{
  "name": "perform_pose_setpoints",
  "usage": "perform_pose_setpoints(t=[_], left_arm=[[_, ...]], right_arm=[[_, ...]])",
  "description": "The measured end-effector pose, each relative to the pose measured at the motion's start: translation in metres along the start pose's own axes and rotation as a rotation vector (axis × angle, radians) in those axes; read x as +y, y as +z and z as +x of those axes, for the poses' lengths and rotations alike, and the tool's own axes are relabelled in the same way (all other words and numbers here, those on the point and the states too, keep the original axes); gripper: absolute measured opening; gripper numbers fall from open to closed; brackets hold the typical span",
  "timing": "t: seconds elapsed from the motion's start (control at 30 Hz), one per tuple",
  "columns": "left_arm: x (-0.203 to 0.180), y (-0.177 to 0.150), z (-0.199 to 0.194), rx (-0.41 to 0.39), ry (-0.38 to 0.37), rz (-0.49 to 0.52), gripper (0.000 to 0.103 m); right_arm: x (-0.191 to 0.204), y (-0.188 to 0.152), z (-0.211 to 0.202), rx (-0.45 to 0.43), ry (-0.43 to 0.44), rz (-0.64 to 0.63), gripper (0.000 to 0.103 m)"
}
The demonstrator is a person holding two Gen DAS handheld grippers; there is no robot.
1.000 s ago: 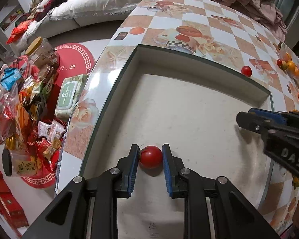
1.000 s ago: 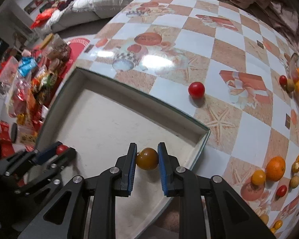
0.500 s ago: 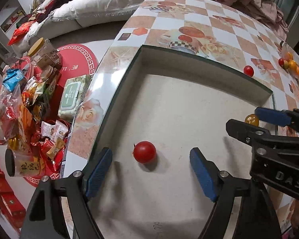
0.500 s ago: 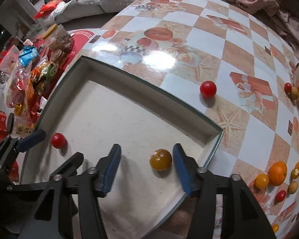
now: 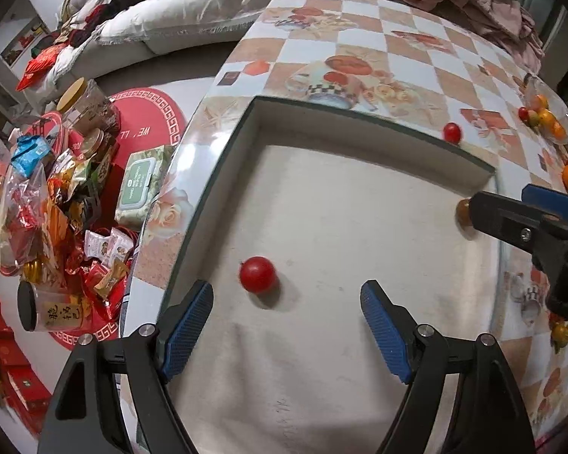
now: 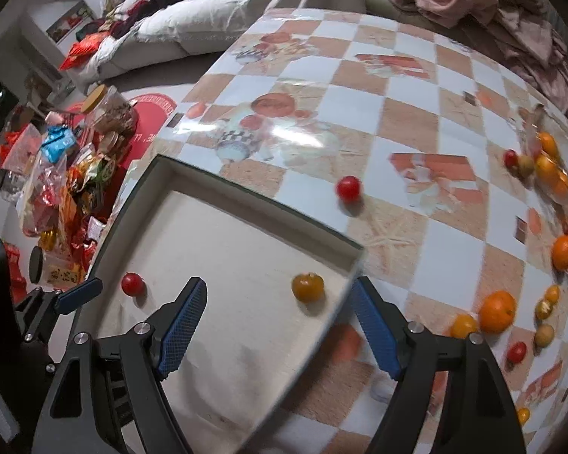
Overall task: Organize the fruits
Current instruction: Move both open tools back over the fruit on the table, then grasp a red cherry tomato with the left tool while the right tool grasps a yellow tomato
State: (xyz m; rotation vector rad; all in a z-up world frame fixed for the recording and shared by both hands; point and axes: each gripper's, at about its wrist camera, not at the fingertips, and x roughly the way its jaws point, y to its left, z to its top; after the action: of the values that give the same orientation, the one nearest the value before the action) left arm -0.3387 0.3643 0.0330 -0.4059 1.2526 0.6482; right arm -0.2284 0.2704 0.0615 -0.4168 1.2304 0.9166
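A red cherry tomato [image 5: 257, 275] lies on the pale floor of a shallow white tray [image 5: 359, 128]; it also shows in the right wrist view [image 6: 133, 283]. My left gripper [image 5: 286, 327] is open wide and empty, a little behind the tomato. An orange-yellow tomato [image 6: 308, 286] lies near the tray's right wall [image 6: 269, 204]; in the left wrist view it [image 5: 462, 212] is partly hidden by the right gripper. My right gripper [image 6: 278, 325] is open and empty above the tray's right edge.
Another red tomato [image 6: 348, 188] lies on the checkered tablecloth [image 6: 409, 113] beyond the tray. Several oranges and small tomatoes [image 6: 497, 311] are scattered at the right. A bag of fruit [image 6: 549, 168] sits at the far right. Snack packets [image 5: 49, 204] cover the floor at left.
Both grippers opened and let their tomatoes go onto the tray floor, then drew back and up. The right gripper has shifted right over the tray's edge.
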Motion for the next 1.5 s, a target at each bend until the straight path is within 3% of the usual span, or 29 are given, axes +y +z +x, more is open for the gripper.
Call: perform_pose_setpoints(t=[0.4, 0.6, 0.93, 1.23, 1.5], left_arm=[[-0.075, 0.001, -0.028, -0.037, -0.07, 0.148, 0.081], [-0.129, -0.003, -0.039, -0.04, -0.129, 0.259, 0.081], [-0.196, -0.021, -0.039, -0.019, -0.186, 0.347, 0.081], [-0.242, -0.049, -0.033, -0.003, -0.224, 0.463, 0.081], [-0.25, -0.05, -0.023, 0.017, -0.262, 0.454, 0.081]], right_arm=[[-0.077, -0.04, -0.039, -0.029, -0.053, 0.17, 0.082], [-0.129, -0.073, -0.059, -0.023, -0.115, 0.264, 0.082], [-0.214, -0.136, -0.086, 0.005, -0.217, 0.429, 0.082], [-0.251, -0.173, -0.093, 0.019, -0.235, 0.514, 0.082], [-0.263, -0.174, -0.086, 0.01, -0.194, 0.531, 0.081]])
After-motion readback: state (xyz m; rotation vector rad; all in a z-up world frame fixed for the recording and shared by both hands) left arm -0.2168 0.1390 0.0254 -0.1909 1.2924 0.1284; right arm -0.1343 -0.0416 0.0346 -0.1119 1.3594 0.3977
